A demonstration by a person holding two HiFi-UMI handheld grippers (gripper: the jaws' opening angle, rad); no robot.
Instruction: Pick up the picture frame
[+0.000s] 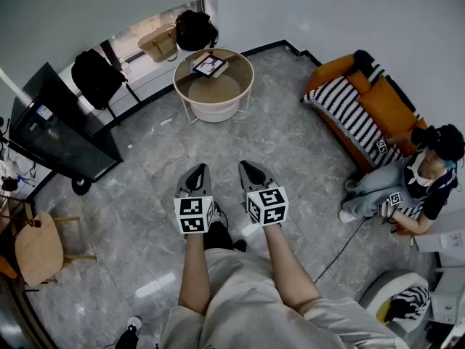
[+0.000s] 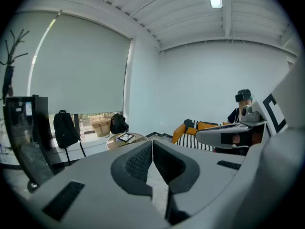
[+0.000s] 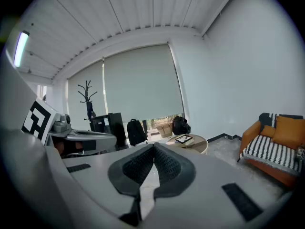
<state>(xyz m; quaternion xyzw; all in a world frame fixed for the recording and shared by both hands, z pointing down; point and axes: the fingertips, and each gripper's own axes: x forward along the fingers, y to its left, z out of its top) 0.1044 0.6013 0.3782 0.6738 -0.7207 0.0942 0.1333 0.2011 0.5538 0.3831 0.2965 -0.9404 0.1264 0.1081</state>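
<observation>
The picture frame [image 1: 208, 65] is dark-edged and lies flat on a round beige side table [image 1: 234, 83] far ahead, by the window. The frame [image 2: 126, 138] shows small in the left gripper view, and the frame [image 3: 183, 139] sits right of centre in the right gripper view. My left gripper [image 1: 195, 173] and right gripper [image 1: 251, 171] hang side by side over the grey floor, well short of the table. Both point toward it with jaws shut tip to tip and nothing between them.
A black cabinet on wheels [image 1: 62, 133] stands at the left, and a backpack [image 1: 96, 76] and bags [image 1: 195, 29] lie by the window. An orange sofa [image 1: 367, 107] with striped cushions is at the right, with a seated person [image 1: 418, 184] beside it. A wooden chair [image 1: 40, 247] sits near left.
</observation>
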